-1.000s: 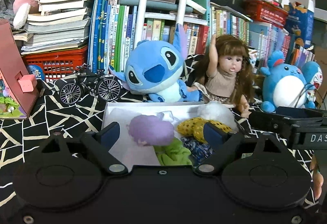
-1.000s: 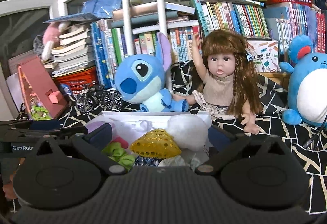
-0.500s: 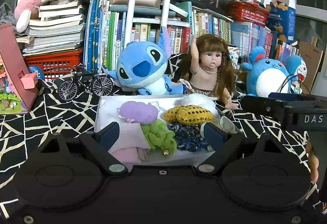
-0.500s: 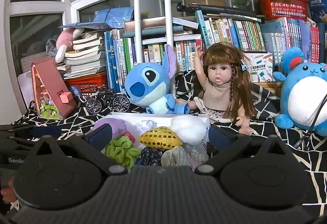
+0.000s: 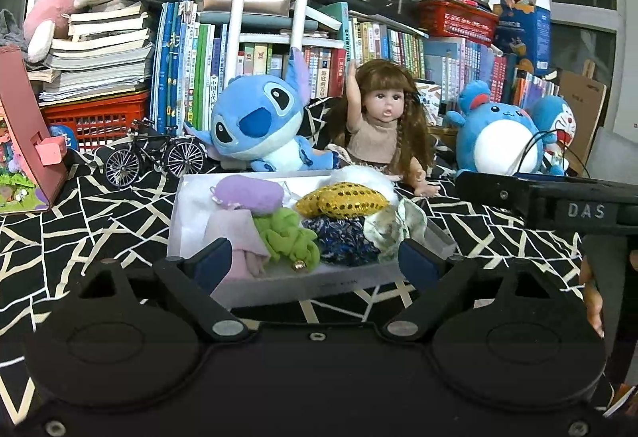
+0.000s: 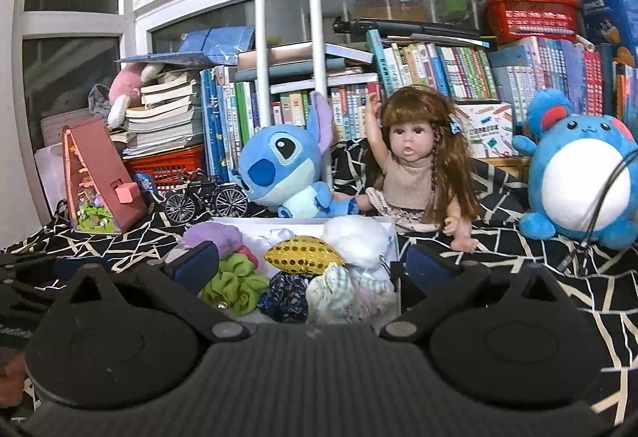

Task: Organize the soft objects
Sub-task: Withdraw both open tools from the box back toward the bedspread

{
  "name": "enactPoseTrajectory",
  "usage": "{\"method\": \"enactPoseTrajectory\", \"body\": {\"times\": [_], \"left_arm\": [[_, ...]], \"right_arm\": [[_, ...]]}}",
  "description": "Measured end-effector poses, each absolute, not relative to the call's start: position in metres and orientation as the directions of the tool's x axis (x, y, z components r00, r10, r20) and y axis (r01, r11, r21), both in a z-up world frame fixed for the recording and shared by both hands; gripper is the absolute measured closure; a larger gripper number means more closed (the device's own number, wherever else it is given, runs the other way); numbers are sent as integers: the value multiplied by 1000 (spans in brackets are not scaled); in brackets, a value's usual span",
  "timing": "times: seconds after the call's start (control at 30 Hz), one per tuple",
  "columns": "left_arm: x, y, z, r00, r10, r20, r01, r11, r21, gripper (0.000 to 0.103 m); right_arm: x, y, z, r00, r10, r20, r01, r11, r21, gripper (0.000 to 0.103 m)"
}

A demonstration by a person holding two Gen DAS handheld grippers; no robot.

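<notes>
Straight ahead of both my tongs, past everything else, runs the wall of books (image 5: 255, 58), and on the black cloth (image 5: 79, 221) with white lines in front of it sit the blue plush (image 5: 255, 126), the long-haired doll (image 5: 382, 126) and, off to the right, the round blue plush with a white belly (image 5: 498, 142). Nearer to me lies the white tray (image 5: 187, 205), its front edge just beyond my left tongs (image 5: 315, 261), whose pads stand wide apart and grasp nothing. My right tongs (image 6: 311, 265) are spread the same way, empty, with the tray's contents showing between the pads. Inside the tray the soft things crowd together: a white fluffy ball (image 6: 359, 237) at the far right, a lilac pouch (image 5: 247, 193) at the far left, a gold sequinned piece (image 5: 343, 199) between them, then nearer me a green scrunchie (image 5: 287, 237), a dark blue patterned scrunchie (image 5: 343, 237) and a pale checked one (image 6: 331, 289) on the right
</notes>
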State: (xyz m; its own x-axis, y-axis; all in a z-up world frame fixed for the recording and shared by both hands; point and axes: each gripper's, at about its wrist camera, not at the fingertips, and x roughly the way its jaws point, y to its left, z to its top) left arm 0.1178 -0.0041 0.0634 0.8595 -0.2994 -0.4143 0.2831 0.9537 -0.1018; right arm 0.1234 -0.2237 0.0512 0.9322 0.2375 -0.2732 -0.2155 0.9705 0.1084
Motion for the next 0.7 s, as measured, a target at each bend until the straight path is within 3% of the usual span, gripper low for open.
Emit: {"method": "enactPoseTrajectory", "body": {"times": [0.7], "left_arm": [[76,-4,26,859,-308,-410,281,951,-125,9]], "right_arm": [[92,-244,5,934,185,-305,-140,976,164,0]]}}
